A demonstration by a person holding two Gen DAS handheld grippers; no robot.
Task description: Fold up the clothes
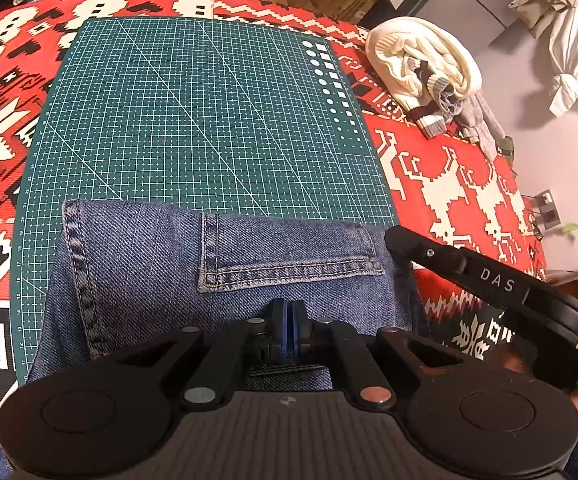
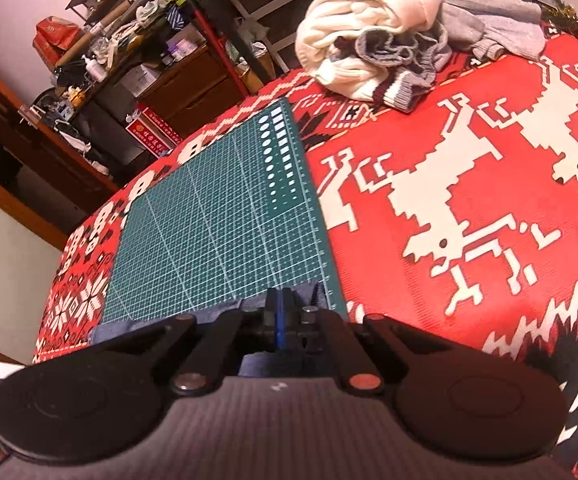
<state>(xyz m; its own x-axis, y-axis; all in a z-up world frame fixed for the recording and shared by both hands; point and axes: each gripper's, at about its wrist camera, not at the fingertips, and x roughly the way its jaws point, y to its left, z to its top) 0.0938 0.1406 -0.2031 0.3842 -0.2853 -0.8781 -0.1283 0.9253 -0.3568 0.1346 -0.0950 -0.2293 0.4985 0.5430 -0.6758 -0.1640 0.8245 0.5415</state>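
Gripping the blue denim jeans on the green gridded cutting mat, left gripper and right gripper fingers are closed.

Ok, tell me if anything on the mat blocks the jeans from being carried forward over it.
Nothing visible does. The green cutting mat ahead of the jeans is bare. The sweater pile lies off its far right corner, on the red cloth. Both the left hand-held gripper and the right hand-held gripper are shut on denim.

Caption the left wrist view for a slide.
Left tool shut on folded jeans over the green cutting mat; sweaters piled beyond.
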